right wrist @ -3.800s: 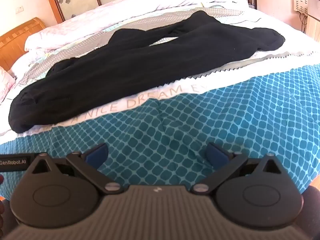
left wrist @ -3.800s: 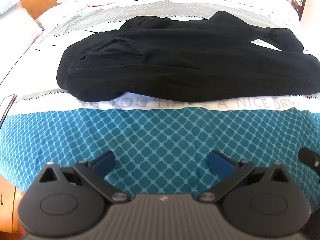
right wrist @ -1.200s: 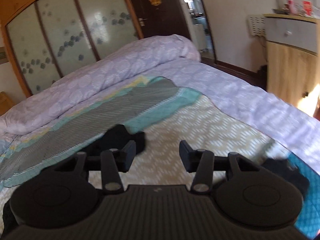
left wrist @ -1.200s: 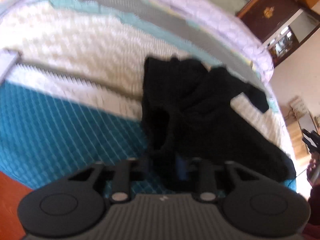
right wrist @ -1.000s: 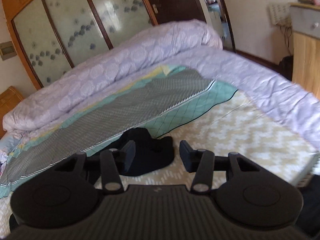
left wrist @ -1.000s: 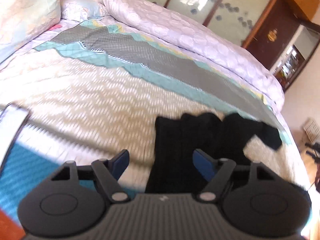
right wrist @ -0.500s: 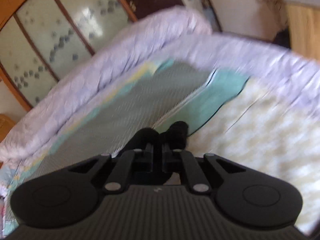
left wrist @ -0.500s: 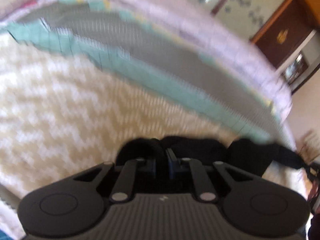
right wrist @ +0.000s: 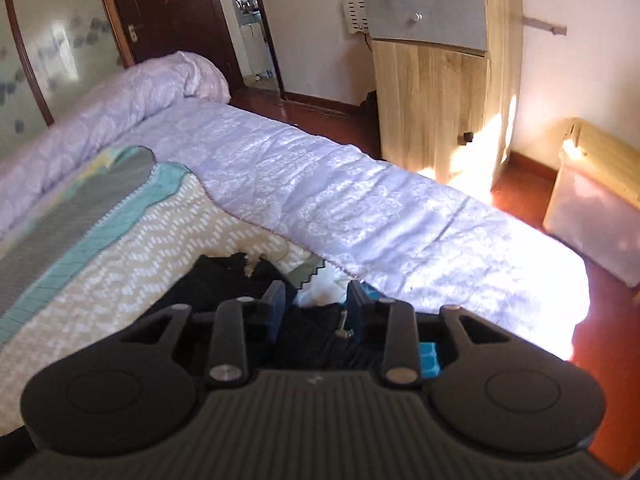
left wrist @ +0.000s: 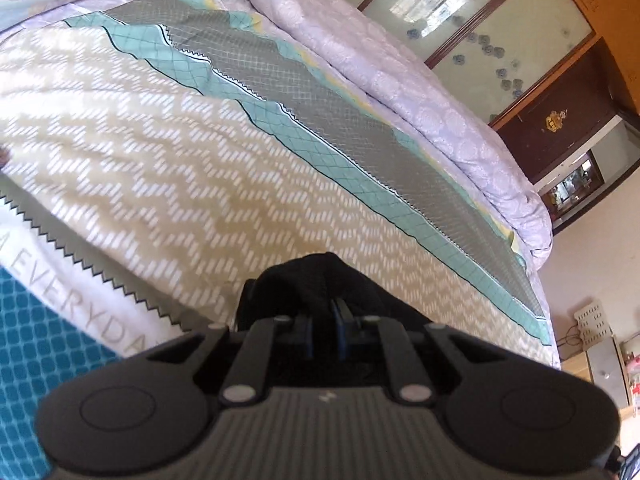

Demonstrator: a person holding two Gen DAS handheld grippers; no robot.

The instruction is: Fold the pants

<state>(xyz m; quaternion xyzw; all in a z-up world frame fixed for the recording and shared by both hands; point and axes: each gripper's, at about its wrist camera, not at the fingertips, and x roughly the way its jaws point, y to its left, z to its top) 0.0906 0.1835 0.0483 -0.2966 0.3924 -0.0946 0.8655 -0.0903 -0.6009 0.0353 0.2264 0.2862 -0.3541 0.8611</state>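
The black pants (left wrist: pixel 320 276) lie on the patterned bed cover, bunched right in front of my left gripper (left wrist: pixel 323 320). The left jaws are pressed together on a fold of that black fabric. In the right wrist view the pants (right wrist: pixel 224 280) show as a dark heap under and ahead of my right gripper (right wrist: pixel 316 304). Its jaws stand apart, with black cloth below the gap but not pinched. Most of the pants are hidden behind the gripper bodies.
A rolled lilac duvet (left wrist: pixel 400 80) runs along the far side of the bed and drapes over its end (right wrist: pixel 360 208). A wooden cabinet (right wrist: pixel 440 72) and a low box (right wrist: pixel 600 216) stand on the floor beyond. Wardrobe doors (left wrist: pixel 480 20) are behind.
The right gripper, shut on the pants half a second ago, has opened and swung toward the bed's foot. The left gripper stays shut on the black fabric.
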